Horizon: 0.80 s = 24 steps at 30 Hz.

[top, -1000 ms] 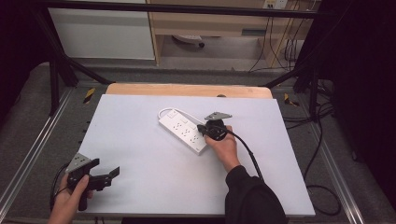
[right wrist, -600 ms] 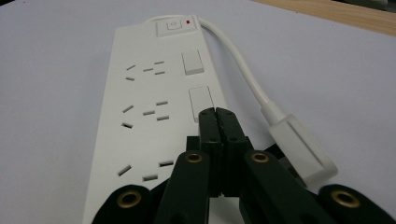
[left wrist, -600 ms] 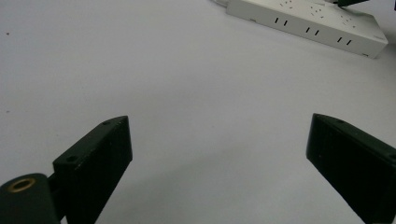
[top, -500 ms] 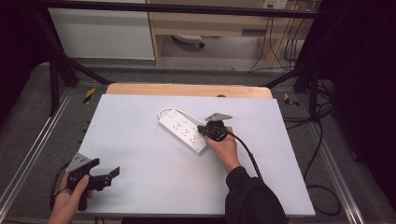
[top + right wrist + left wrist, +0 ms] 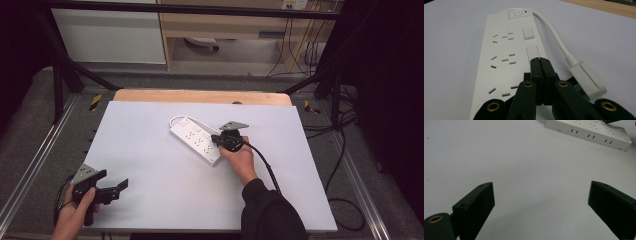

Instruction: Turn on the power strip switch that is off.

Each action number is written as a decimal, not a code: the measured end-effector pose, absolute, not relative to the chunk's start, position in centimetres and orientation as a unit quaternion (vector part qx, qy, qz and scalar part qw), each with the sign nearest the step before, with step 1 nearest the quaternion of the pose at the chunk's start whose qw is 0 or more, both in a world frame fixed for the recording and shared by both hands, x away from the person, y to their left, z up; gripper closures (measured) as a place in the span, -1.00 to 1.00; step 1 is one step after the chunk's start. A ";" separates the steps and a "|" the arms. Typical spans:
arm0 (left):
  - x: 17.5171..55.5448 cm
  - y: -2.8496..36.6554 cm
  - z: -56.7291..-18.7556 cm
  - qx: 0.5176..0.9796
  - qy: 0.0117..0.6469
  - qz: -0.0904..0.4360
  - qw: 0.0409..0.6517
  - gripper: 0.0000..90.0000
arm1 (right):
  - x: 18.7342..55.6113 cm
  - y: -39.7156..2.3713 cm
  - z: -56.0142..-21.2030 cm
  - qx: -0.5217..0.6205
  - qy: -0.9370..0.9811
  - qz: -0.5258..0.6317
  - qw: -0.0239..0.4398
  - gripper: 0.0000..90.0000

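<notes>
White power strip (image 5: 196, 140) lies slanted near the middle of the pale table (image 5: 150, 150), with rows of sockets, rocker switches and a white cord ending in a flat plug (image 5: 586, 78). Nothing has shifted since the earlier frames: the right gripper (image 5: 540, 62) rests with jaws pressed together on a switch, while the left gripper (image 5: 112, 189) waits wide apart at the near left corner.

The white table (image 5: 150, 150) is bright under light from above. The room around is dark. Close pictures look soft, a bit blurry.
</notes>
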<state>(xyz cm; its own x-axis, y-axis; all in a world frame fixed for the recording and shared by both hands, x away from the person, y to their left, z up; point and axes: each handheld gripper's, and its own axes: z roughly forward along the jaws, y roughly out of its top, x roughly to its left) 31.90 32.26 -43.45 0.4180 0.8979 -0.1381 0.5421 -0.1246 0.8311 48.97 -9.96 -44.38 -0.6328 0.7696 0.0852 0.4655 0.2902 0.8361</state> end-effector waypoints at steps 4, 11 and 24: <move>31.9 32.2 -43.5 0.721 0.499 0.204 0.434 -0.85 | 49.0 -10.0 -44.4 0.393 0.785 0.447 0.170 1.00; 31.9 32.2 -43.5 0.722 0.499 0.204 0.434 -0.85 | 49.0 -10.0 -44.4 0.393 0.786 0.446 0.170 1.00; 31.9 32.3 -43.5 0.722 0.499 0.205 0.434 -0.85 | 49.1 -9.8 -44.5 0.392 0.787 0.445 0.168 1.00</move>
<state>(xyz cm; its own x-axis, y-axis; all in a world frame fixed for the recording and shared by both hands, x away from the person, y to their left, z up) 31.91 32.26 -43.45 0.4176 0.8982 -0.1369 0.5426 -0.1257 0.8305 49.13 -9.81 -44.53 -0.6357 0.7673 0.0839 0.4678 0.2965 0.8326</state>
